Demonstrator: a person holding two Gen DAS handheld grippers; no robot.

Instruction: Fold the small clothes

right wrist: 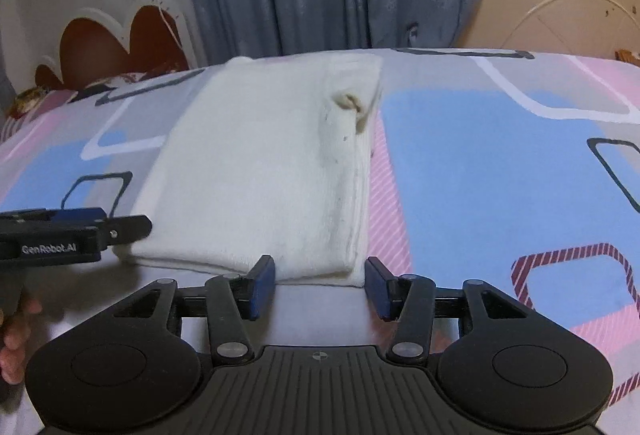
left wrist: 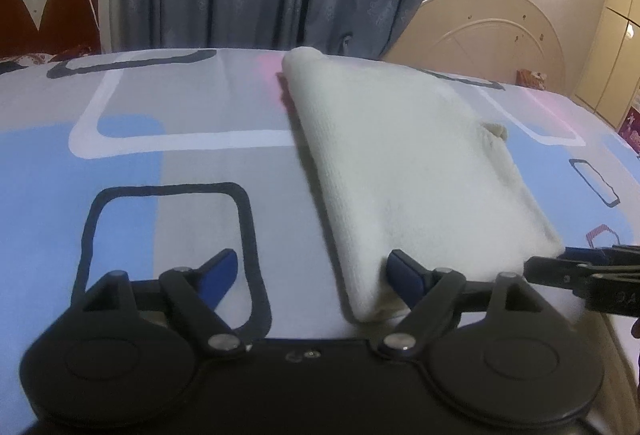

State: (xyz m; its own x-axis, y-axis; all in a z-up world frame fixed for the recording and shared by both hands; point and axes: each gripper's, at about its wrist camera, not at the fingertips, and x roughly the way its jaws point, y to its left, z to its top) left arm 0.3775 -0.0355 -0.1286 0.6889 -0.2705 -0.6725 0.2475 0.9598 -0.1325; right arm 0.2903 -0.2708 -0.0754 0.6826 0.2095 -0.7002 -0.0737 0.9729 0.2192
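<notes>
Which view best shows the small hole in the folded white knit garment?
The right wrist view: the hole faces the camera, near the folded white knit garment's right edge. The left wrist view shows it only edge-on at the garment's side.

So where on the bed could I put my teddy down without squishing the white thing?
Bare bedsheet lies right of the folded white garment, up to the cream headboard. More lies on its left, toward the red headboard. The near edge is crowded: the left hand-held gripper and right hand-held gripper sit open there.
</notes>
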